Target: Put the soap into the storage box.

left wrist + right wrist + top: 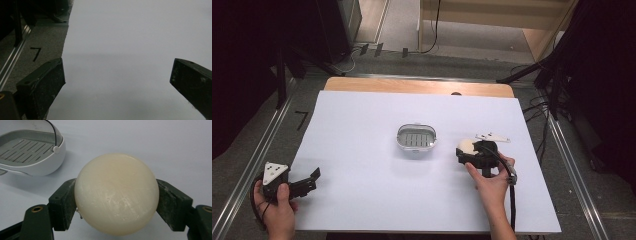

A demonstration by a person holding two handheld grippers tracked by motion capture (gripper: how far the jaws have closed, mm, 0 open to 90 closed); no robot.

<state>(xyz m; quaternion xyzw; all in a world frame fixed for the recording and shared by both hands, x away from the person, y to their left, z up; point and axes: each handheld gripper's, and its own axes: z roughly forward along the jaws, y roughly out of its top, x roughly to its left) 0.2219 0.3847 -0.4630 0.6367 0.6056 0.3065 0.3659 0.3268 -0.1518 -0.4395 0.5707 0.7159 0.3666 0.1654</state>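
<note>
1. Soap, a round cream-white bar, sits pinched between the jaws of the right claw, right of the counter's middle and just right of the soap dish.
2. The jaws press on the bar's two opposite sides, across its widest part; that likely keeps the smooth, rounded bar from slipping out.
3. The soap dish stands open near the centre of the counter, its slatted grey tray bare, so it is probably where the bar is meant to go.
4. The left claw rests at the near left corner, jaws spread and holding nothing, well apart from the work; it seems parked out of the way.
5. The bar's surface is waxy and domed, with faint pale scuff streaks on its lower half.
</note>
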